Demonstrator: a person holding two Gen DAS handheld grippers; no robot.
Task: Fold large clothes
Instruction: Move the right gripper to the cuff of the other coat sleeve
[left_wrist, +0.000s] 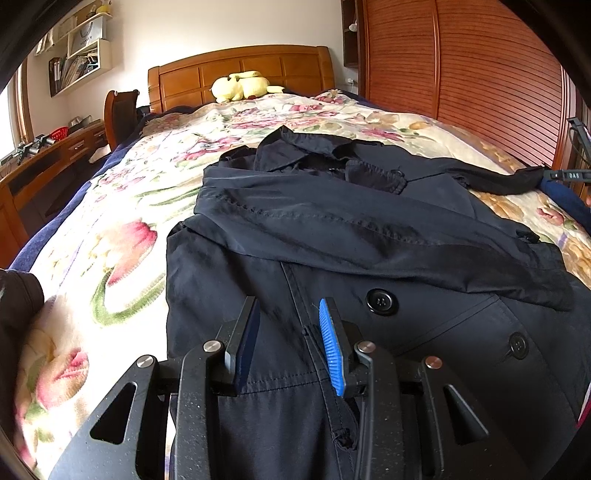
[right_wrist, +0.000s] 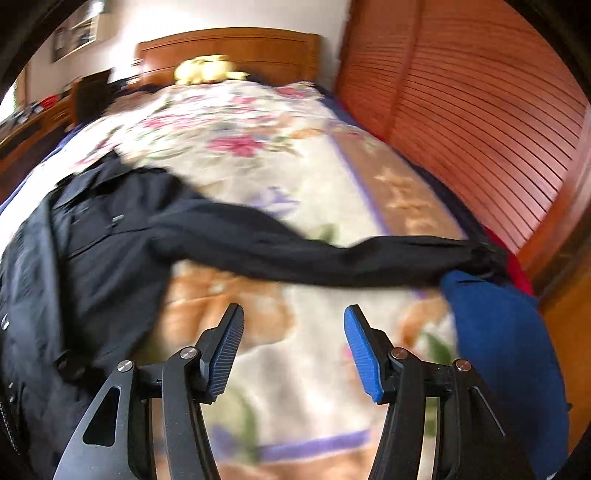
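A dark navy double-breasted coat (left_wrist: 369, 240) lies spread on the floral bedspread (left_wrist: 122, 236), collar toward the headboard. One sleeve is folded across its chest; the other sleeve (left_wrist: 491, 181) stretches out to the right. My left gripper (left_wrist: 288, 314) is open and empty, just above the coat's front placket near a large button (left_wrist: 382, 301). In the blurred right wrist view the outstretched sleeve (right_wrist: 314, 258) crosses the bed, with the coat body (right_wrist: 74, 258) at left. My right gripper (right_wrist: 293, 321) is open and empty, above the bedspread (right_wrist: 306, 369) short of the sleeve.
A yellow plush toy (left_wrist: 240, 86) sits by the wooden headboard (left_wrist: 240, 70). A slatted wooden wardrobe (left_wrist: 461, 74) runs along the bed's right side. A desk and chair (left_wrist: 118, 114) stand left. A blue cloth (right_wrist: 506, 350) lies at the bed's right edge.
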